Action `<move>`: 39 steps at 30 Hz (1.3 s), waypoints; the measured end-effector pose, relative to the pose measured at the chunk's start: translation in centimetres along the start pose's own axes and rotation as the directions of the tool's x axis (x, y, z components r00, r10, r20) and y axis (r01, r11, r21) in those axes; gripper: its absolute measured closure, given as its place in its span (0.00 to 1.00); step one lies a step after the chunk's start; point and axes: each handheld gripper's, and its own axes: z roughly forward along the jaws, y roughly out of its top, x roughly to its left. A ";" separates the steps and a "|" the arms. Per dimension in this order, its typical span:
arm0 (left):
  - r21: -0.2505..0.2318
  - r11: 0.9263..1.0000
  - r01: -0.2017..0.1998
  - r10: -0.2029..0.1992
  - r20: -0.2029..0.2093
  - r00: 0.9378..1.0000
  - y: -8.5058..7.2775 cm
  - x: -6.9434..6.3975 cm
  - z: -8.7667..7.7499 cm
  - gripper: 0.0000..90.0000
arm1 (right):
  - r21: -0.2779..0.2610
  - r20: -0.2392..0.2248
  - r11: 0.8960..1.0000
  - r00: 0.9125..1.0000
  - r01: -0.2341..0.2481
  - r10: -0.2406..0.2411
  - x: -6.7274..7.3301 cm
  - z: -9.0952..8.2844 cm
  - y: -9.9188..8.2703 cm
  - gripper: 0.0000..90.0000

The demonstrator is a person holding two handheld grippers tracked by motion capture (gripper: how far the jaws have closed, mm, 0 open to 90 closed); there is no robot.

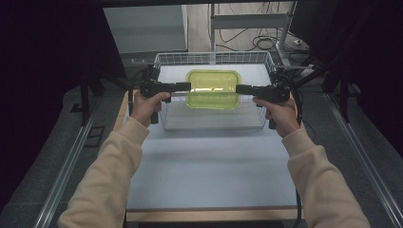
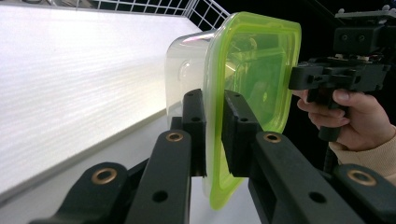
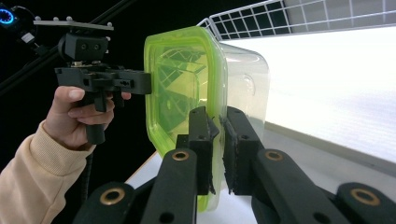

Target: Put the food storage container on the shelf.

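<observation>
Both grippers carry one thing between them: a clear box [image 1: 213, 90] with a yellow-green lid [image 1: 213, 81], held level over the wire basket [image 1: 167, 59] at the far end of the bench [image 1: 209, 166]. The left gripper [image 1: 186, 86] has the lid's left rim, the right gripper [image 1: 239, 89] the right rim. In the left gripper view its fingers [image 2: 195, 126] stand narrow, clamped on the lid's edge, one pad on the box side and one on the lid's top face, with the box [image 2: 187, 70] bulging off to the left; the right gripper view shows the same pinch from the other end, fingers [image 3: 201, 140] closed on the rim of the lid [image 3: 184, 79]. Whether the box hangs free above the basket floor or touches it, I cannot tell from the high view; the gripper views suggest it hangs just above the white floor. I judge the step in hand to be a two-handed carry of the box at the basket, either lowering it in or lifting it out. The next move calls for both hands to travel together at one height and one spacing, since the hold is on the lid rim alone and a twist or pull apart could pop the lid or drop the box. No brand, label or writing can be read on the lid, box or grippers.
</observation>
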 end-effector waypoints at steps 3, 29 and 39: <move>0.004 1.000 -0.003 0.003 -0.003 1.000 0.3 0.0 0.1 0.90 | 0.002 0.003 1.000 1.000 -0.004 0.004 -0.3 0.1 0.1 0.91; 0.004 0.999 0.034 -0.033 -0.061 0.998 3.5 2.2 1.9 0.89 | -0.005 0.063 1.000 0.998 -0.029 0.029 -2.2 1.6 3.4 0.91; 0.008 0.998 0.058 -0.057 -0.095 0.994 4.0 2.9 2.7 0.89 | 0.000 0.105 0.997 0.992 -0.073 0.073 -3.5 2.8 3.6 0.90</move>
